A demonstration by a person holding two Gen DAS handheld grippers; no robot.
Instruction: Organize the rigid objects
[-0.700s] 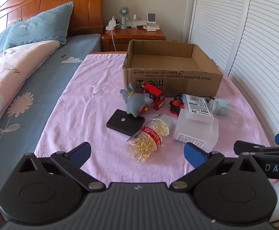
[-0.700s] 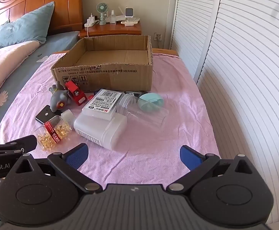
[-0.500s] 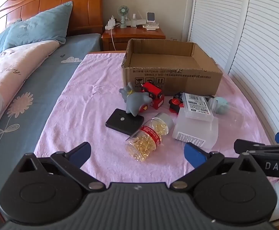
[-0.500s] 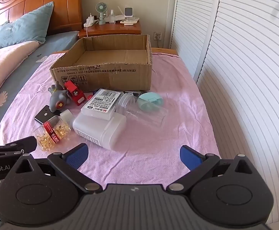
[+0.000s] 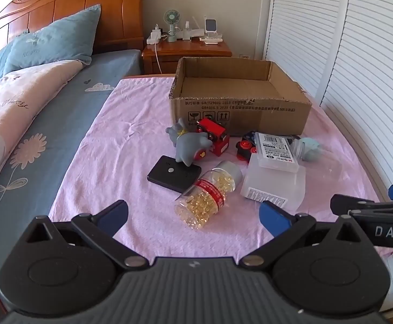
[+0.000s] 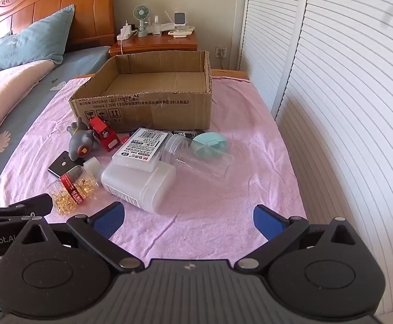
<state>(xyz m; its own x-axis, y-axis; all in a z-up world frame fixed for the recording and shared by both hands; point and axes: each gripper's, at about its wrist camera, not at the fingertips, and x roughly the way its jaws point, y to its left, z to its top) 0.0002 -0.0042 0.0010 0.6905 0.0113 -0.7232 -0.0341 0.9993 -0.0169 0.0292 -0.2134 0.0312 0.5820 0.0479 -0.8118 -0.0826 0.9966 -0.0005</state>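
Cardboard box sits at twelve o'clock on the pink cloth; the capsule jar lies below it. Left gripper and right gripper both gape wide, holding nothing.

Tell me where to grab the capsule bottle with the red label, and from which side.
Take the capsule bottle across its round body at the red label band, coming down from above with the left hand-held gripper, which is open and nearest. It lies on its side on the pink cloth, cap toward the black device, so the fingers should straddle its width, not its length.
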